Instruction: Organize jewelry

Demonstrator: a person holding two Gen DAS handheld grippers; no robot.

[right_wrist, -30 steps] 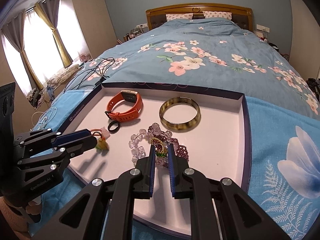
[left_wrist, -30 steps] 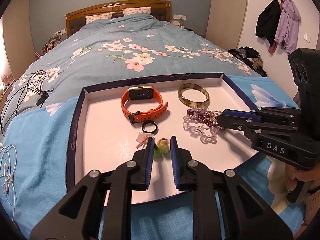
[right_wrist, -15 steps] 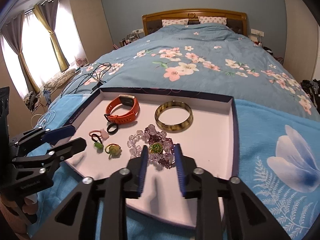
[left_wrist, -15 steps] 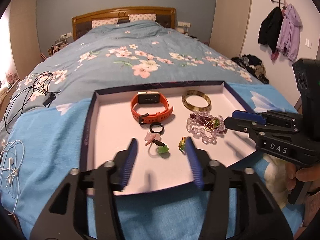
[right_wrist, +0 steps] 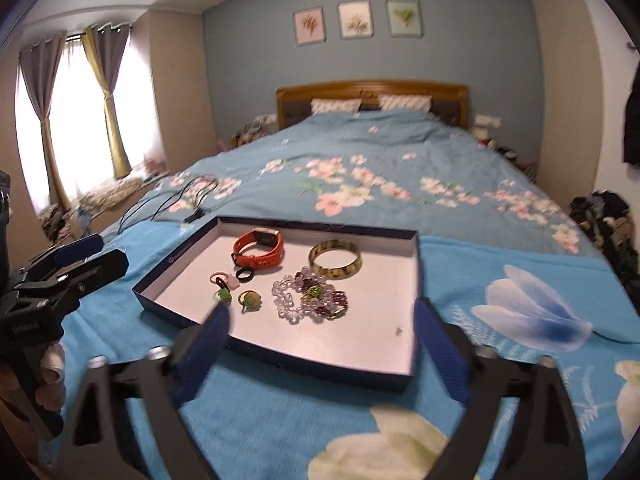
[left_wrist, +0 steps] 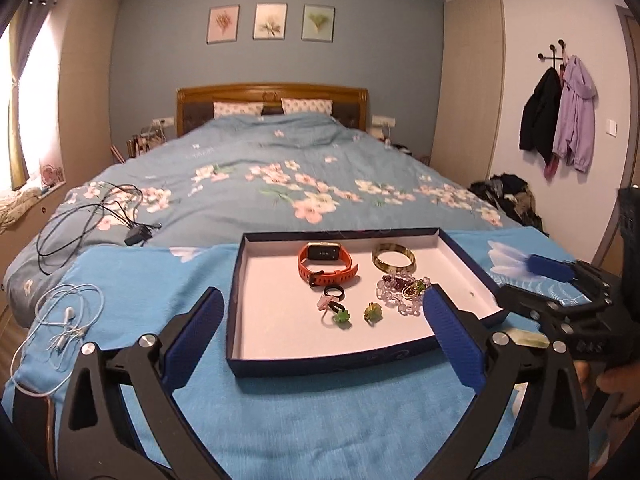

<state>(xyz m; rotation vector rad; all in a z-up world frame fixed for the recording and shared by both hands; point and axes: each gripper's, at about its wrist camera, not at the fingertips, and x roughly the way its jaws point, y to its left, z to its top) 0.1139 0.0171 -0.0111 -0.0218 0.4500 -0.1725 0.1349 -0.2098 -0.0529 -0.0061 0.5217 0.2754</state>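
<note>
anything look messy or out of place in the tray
Mostly tidy, but the bead bracelets lie tangled in one heap beside the bangle, and a small speck sits alone on the tray floor. Watch and rings lie apart.

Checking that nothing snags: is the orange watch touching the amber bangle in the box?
Apart. The left wrist view shows bare white box floor between the orange watch and the amber bangle; the right wrist view shows the same gap.
</note>
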